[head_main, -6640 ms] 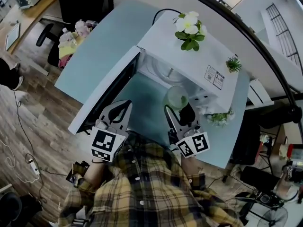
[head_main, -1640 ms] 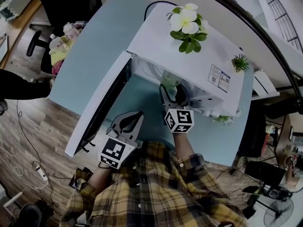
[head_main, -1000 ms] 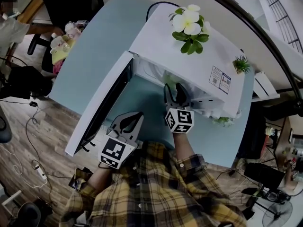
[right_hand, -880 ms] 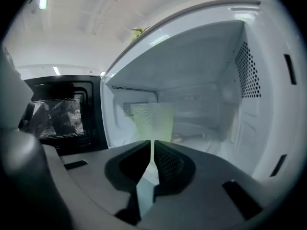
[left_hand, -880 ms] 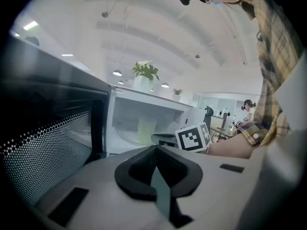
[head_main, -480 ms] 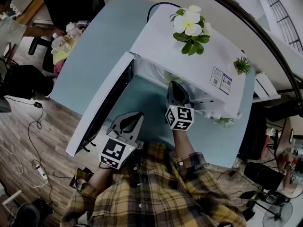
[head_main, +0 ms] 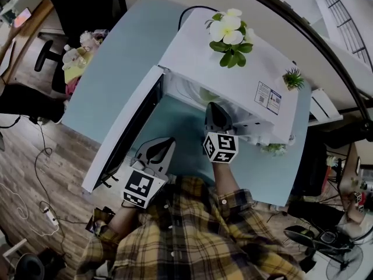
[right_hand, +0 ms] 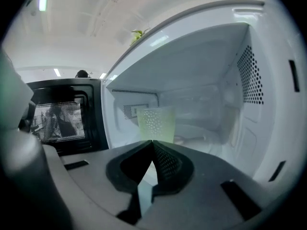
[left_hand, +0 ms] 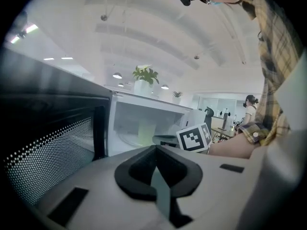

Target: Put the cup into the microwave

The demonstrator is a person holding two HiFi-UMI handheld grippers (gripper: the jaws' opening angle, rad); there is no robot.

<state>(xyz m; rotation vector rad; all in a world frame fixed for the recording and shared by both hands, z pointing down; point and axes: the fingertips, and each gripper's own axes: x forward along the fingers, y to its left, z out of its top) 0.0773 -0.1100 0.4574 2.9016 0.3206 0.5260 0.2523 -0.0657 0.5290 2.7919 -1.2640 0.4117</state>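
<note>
The cup (right_hand: 156, 123) stands upright inside the microwave (head_main: 198, 57), on its floor. The right gripper (right_hand: 152, 143) is at the microwave's mouth, just in front of the cup. It is pinched tight with nothing in it. The left gripper (left_hand: 154, 148) is outside the microwave, beside its open door (head_main: 125, 136). It is also pinched tight and empty.

"Can you read anything from here?"

"Nothing. There's a white sticker (head_main: 267, 98) on top of the microwave (head_main: 192, 51), at about five o'clock from the flowers (head_main: 228, 31), but its print is too small."

"And the cubes?"

"The left cube (head_main: 140, 186) and the right cube (head_main: 220, 147) carry only black-and-white square markers, with no letters."
</note>
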